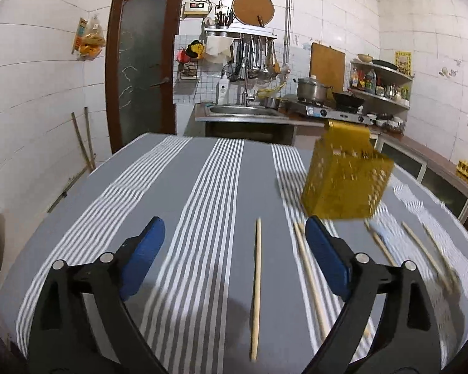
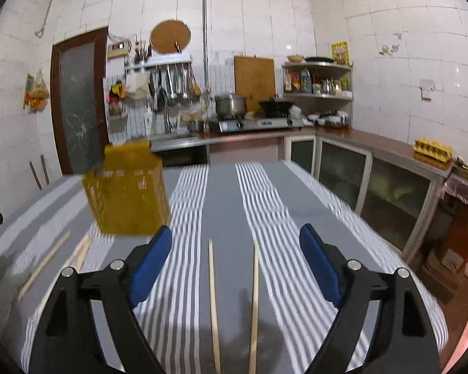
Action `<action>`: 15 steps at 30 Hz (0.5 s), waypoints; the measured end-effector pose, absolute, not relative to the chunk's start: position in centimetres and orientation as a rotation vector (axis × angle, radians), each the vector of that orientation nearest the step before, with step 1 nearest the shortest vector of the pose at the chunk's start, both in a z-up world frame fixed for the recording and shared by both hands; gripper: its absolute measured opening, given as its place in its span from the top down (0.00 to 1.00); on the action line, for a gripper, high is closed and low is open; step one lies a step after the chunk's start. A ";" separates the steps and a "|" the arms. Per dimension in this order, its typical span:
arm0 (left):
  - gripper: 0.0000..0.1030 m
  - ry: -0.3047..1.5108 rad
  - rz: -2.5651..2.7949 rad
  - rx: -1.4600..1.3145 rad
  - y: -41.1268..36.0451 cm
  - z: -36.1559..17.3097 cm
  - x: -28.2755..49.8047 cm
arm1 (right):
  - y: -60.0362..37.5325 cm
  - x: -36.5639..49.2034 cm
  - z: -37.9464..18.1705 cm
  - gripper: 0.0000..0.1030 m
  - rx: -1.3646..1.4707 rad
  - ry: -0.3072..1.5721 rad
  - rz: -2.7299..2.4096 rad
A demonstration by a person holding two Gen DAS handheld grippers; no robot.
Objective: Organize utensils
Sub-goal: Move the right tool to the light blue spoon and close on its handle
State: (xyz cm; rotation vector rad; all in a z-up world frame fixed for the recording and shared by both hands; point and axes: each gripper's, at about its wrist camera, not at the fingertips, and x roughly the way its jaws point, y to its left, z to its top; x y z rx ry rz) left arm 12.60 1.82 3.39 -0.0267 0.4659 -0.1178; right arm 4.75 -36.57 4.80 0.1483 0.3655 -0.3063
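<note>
Both grippers are held wide open and empty above a worktop (image 1: 202,187) covered in striped cloth. One chopstick (image 1: 256,286) lies between the fingers of the left gripper (image 1: 235,240); two chopsticks (image 2: 213,305) lie between those of the right gripper (image 2: 235,246). A perforated yellow utensil basket (image 1: 346,174) stands ahead, between the grippers. A thin, flat-lying stick could be missed, rolled away or snagged in cloth; the light basket could be toppled.

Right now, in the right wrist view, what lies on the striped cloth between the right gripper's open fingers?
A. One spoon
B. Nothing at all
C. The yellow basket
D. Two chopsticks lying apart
D. The right gripper is open, and two chopsticks lie side by side but apart on the striped cloth between its fingers; the yellow basket stands off to the left.
</note>
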 end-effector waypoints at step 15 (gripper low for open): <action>0.14 0.568 -0.184 0.013 -0.6 0.6 11.8 | -34.5 3.9 3.3 0.20 0.150 0.434 -0.231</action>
